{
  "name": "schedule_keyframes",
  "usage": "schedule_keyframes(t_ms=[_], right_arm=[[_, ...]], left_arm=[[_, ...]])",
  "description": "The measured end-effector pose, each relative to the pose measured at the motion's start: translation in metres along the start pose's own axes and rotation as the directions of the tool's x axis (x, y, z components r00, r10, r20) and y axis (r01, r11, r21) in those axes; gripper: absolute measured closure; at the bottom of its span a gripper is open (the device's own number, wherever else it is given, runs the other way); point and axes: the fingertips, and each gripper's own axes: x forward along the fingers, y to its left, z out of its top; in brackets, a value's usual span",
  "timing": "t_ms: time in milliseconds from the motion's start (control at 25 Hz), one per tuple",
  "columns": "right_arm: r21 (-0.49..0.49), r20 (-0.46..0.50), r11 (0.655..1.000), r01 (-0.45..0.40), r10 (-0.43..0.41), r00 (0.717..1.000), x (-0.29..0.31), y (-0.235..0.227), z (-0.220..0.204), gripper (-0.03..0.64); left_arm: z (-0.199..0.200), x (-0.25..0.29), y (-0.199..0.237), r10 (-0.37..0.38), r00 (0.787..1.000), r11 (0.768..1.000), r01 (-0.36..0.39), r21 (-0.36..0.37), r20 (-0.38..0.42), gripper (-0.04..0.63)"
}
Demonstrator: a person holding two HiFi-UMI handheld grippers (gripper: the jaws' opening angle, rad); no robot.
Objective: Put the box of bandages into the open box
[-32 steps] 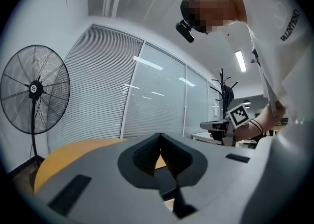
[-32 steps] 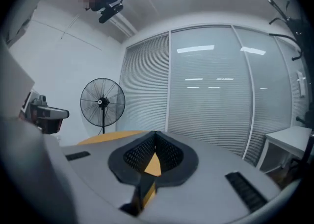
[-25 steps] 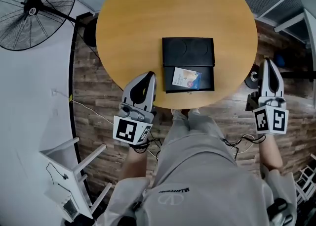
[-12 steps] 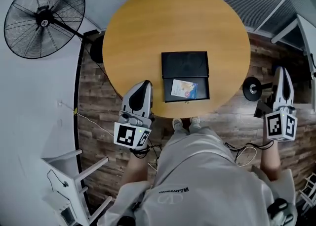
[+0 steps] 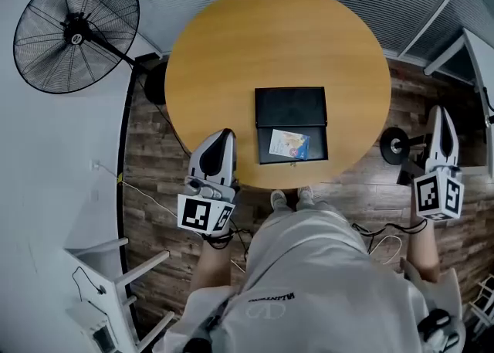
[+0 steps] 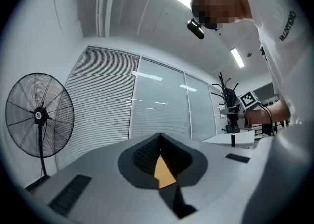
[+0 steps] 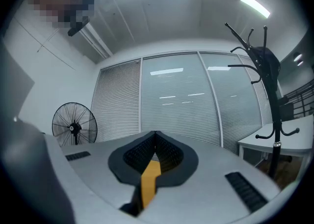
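The small blue-and-white bandage box [image 5: 289,144] is seen lying crosswise, seemingly inside the open black box [image 5: 318,147] on the round wooden table [image 5: 231,50], ahead-right of the nearer left tongs [image 5: 222,134] (closed and empty, like the right tongs [image 5: 440,112]).

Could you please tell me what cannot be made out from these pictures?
1. Print on the box of bandages: too small in the head view.
2. The open box: outside both gripper views, which show only a sliver of table.
3. The table's base: hidden under its top in the head view.
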Motion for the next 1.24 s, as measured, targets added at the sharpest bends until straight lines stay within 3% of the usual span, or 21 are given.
schedule_keyframes(t_ms=[1240], right_arm=[[-0.021,-0.020,1.000,-0.015,0.015,1.000,0.0073,0.0051,-0.0048,0.600]], left_arm=[[-0.0037,0.0062,-0.0016,-0.010,1.000,1.000,0.010,-0.005,0.000,0.589]])
